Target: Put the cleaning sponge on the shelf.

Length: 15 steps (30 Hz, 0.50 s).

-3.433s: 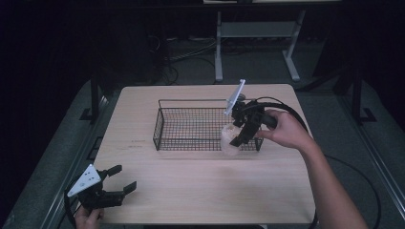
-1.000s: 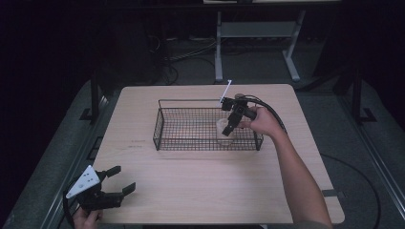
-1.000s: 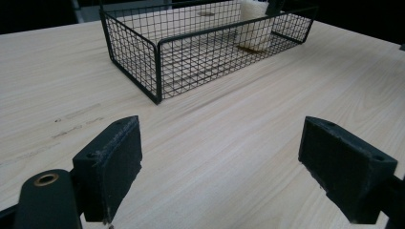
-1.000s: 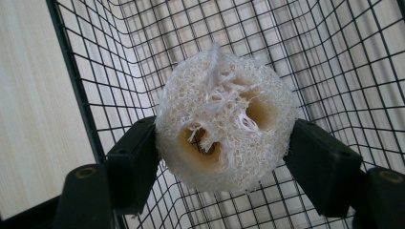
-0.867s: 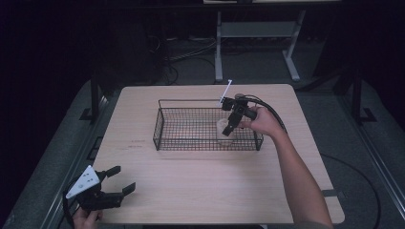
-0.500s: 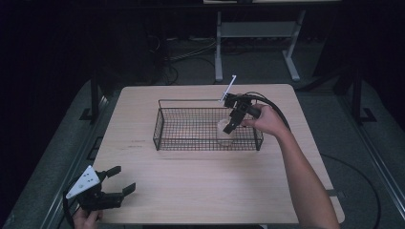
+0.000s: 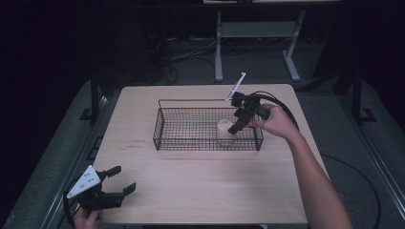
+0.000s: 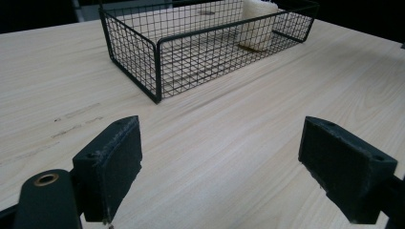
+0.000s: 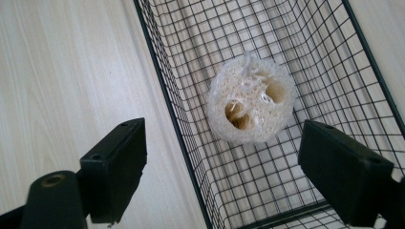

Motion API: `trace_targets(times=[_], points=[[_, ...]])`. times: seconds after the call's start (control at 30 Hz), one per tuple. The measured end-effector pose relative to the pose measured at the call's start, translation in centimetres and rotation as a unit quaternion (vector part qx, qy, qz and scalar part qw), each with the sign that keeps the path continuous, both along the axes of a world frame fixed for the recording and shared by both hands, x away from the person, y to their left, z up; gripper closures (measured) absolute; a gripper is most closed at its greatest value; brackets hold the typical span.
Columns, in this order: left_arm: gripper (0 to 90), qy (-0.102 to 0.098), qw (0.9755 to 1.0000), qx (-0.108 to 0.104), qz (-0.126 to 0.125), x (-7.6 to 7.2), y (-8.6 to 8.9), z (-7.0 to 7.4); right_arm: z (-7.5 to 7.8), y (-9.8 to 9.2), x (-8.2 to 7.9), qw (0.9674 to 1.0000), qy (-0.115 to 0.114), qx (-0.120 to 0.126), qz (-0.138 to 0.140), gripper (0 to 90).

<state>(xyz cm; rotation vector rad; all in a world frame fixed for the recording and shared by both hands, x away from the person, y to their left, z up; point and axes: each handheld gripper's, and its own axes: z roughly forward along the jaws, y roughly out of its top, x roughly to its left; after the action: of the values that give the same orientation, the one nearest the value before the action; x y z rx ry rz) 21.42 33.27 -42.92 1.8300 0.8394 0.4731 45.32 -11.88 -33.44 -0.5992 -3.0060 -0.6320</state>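
A black wire basket (image 7: 208, 125) sits on a pale wood counter (image 7: 200, 191). A cream loofah slice (image 7: 225, 131) stands inside the basket at its 4 o'clock corner, just beside the near wall. The right claw (image 7: 236, 125) hangs above the loofah, released, its jaws having just been opening, nothing between them. The left claw (image 7: 120, 180) rests released at the counter's 7 o'clock edge, with bare wood between it and the basket

A cream-white, fibrous round loofah sponge (image 9: 251, 106) lies in a black wire-mesh rectangular basket (image 7: 165, 125) with a square grid pattern, on a pale wood-grain table (image 7: 215, 181).
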Motion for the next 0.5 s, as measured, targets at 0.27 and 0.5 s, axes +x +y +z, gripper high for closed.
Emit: trace_targets(times=[0.27,0.5], points=[[14.1,-0.001,1.0000,0.002,-0.001,0.0,-0.1,0.0,-0.1,-0.8,-0.6,0.9999,0.008,-0.003,-0.007,15.9],[14.1,-0.001,1.0000,0.002,0.000,0.0,-0.1,0.0,0.1,-1.3,-1.1,1.0000,0.003,0.002,-0.007,15.9]])
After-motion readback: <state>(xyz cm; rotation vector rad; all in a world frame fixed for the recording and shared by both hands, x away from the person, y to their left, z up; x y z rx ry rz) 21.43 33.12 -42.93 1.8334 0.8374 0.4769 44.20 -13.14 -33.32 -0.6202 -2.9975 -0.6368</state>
